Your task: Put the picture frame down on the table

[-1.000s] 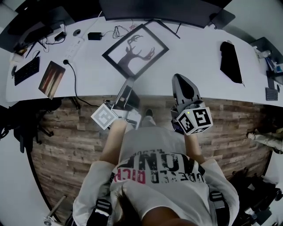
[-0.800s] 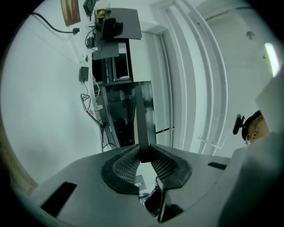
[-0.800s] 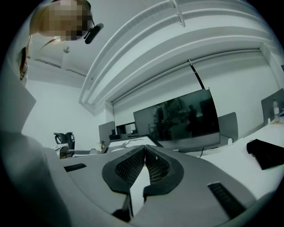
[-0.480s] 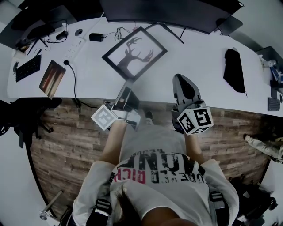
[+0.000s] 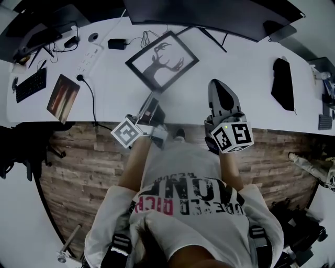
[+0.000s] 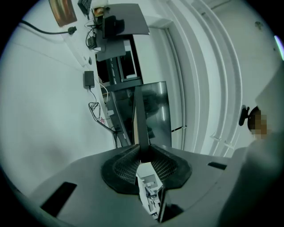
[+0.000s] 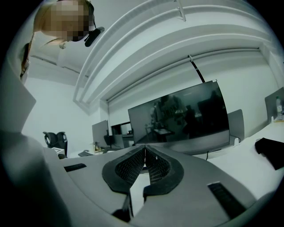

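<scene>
The picture frame [image 5: 162, 60], black-rimmed with a deer silhouette, lies tilted like a diamond over the white table [image 5: 235, 57] in the head view. My left gripper [image 5: 151, 102] reaches in from the table's near edge and is shut on the frame's nearest corner. In the left gripper view the frame [image 6: 138, 115] shows edge-on as a thin dark strip pinched between the jaws of the left gripper [image 6: 141, 148]. Whether it rests on the table I cannot tell. My right gripper [image 5: 220, 85] hovers over the near edge to the right of the frame. The right gripper [image 7: 144, 150] is shut on nothing.
A large dark monitor [image 5: 209, 13] stands behind the frame. On the left are a power strip [image 5: 89, 52] with a black cable, a brown pad [image 5: 63, 94] and a keyboard [image 5: 31, 84]. A black cloth-like object [image 5: 282, 76] lies at the right. Wooden floor [image 5: 78, 167] lies below the table edge.
The left gripper and the frame it holds have shifted slightly to the right and forward. The right gripper has barely moved.
</scene>
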